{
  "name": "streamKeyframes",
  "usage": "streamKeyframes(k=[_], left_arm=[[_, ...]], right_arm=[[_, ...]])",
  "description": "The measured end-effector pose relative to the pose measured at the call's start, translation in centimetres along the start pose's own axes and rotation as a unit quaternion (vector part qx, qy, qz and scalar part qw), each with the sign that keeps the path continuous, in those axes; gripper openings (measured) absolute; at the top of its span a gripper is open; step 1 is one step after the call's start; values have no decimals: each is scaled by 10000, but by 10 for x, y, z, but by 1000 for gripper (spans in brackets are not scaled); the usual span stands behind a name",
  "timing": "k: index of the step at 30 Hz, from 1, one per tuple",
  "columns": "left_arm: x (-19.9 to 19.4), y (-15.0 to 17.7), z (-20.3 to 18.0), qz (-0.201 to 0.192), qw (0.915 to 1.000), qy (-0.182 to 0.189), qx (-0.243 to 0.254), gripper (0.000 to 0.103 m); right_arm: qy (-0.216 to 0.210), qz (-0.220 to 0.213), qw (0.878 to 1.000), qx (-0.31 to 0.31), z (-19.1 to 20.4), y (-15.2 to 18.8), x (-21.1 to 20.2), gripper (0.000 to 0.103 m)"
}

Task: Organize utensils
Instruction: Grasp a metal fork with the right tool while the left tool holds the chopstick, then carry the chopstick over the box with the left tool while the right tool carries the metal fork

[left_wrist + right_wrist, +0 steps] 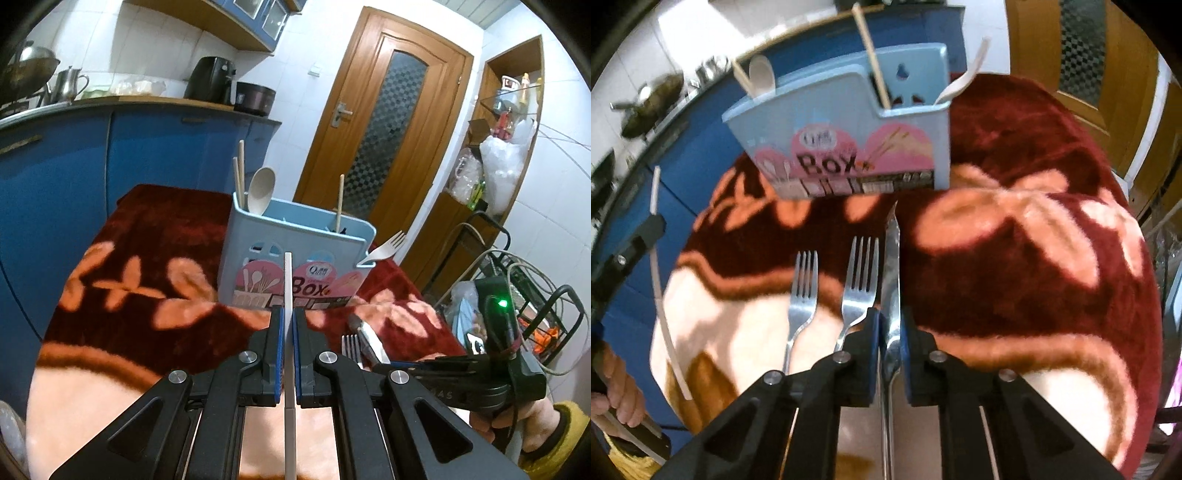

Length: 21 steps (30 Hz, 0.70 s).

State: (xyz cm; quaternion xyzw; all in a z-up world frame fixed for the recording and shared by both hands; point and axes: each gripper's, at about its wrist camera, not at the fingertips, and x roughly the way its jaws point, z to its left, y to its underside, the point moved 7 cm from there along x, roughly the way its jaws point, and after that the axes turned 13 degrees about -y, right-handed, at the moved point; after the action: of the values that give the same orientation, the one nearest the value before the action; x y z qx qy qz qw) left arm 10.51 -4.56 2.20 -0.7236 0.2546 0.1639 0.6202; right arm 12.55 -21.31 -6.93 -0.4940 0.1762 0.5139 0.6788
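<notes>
1. While it stands at the far side of the red flowered blanket [1015, 258], the blue utensil box [295, 258] already holds two wooden chopsticks [240, 173] and a pale spoon [260, 190] at its left end, one more chopstick [340, 201] further right, and a pale plastic fork [386, 245] leaning out of its right corner.
2. The left gripper [289, 321] is clamped tight on a thin white chopstick [288, 295], which runs straight along the fingers and sticks out toward the box; it is aimed gently downward, near the blanket's left edge.
3. The right gripper [890, 325] tilts steeply down over the near blanket, its blue pads closed against the sides of a metal knife [892, 266] whose tip points at the box.
4. Two metal forks [803, 295] lie on the blanket just left of the knife, tines toward the box.
5. A hand [617, 384] in a yellow sleeve grips the left tool's handle at the near left.
</notes>
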Motion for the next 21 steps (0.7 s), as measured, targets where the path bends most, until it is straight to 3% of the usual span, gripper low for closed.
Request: streamKeyframes(k=[7, 14, 21], left_arm=[[-6, -16, 2, -290, 9995, 44, -106, 4], [0, -46, -3, -566, 9984, -18, -60, 4], [7, -84, -8, -933, 9956, -45, -126, 4]], right_arm=[[-452, -1007, 9938, -142, 12, -13, -39, 11], [-848, -1959, 9755, -526, 33, -38, -78, 9], [-761, -2519, 9614, -801, 47, -62, -92, 9]])
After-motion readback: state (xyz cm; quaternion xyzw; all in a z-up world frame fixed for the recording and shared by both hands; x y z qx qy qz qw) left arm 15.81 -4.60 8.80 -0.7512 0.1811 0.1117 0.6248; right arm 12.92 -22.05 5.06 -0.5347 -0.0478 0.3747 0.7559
